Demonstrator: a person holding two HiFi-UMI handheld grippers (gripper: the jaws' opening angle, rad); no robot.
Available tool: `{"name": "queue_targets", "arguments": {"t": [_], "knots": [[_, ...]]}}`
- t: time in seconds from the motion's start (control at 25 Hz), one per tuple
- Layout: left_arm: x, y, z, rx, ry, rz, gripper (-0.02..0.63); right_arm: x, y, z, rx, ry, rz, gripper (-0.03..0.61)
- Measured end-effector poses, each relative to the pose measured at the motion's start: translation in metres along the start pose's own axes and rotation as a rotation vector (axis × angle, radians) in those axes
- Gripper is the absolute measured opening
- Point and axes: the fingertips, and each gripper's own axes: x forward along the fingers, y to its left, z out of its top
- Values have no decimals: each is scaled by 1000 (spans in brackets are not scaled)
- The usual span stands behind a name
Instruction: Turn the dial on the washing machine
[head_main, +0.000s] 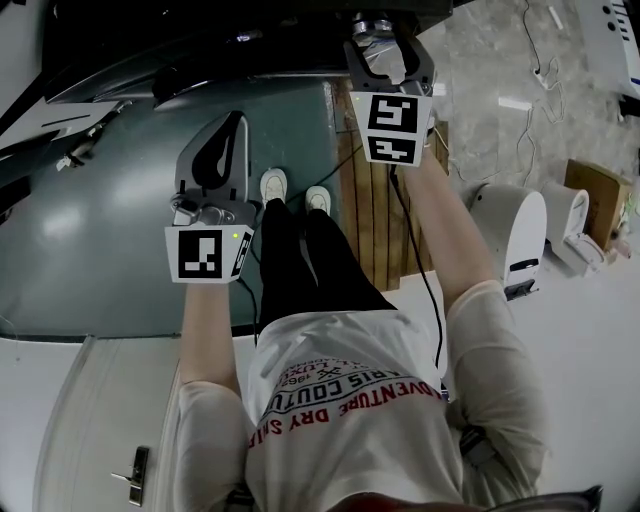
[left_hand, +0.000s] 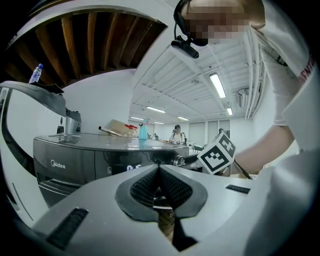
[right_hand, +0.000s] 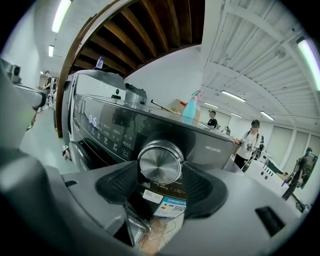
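Head view: washing machine (head_main: 200, 40), teal floor (head_main: 100, 240), wooden slats (head_main: 368, 205).

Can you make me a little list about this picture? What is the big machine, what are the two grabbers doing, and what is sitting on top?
Machine: dark grey washing machine
Dial: round silver dial on its front panel
Right gripper: one jaw on each side of the dial, pads look pressed against it
Left gripper: jaws shut, nothing between them, not touching the machine
On top: blue spray bottle
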Motion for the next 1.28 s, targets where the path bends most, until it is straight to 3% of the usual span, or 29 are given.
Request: {"name": "queue_targets", "arguments": {"t": [0.4,0.68,0.96,1.08,1.28], "knots": [[-4,5,9,10,-3,17,17,0,-3,-2,86,25,6,290],[-1,12,14,7,2,24,17,5,-3,-5,248,58,39,290],[3,15,20,9,-8,32,17,5,-6,-6,319,62,49,290],[1,14,20,3,-7,30,17,3,-6,-5,300,60,35,290],[3,12,19,-5,-4,20,17,-1,3,-5,117,80,26,339]]}}
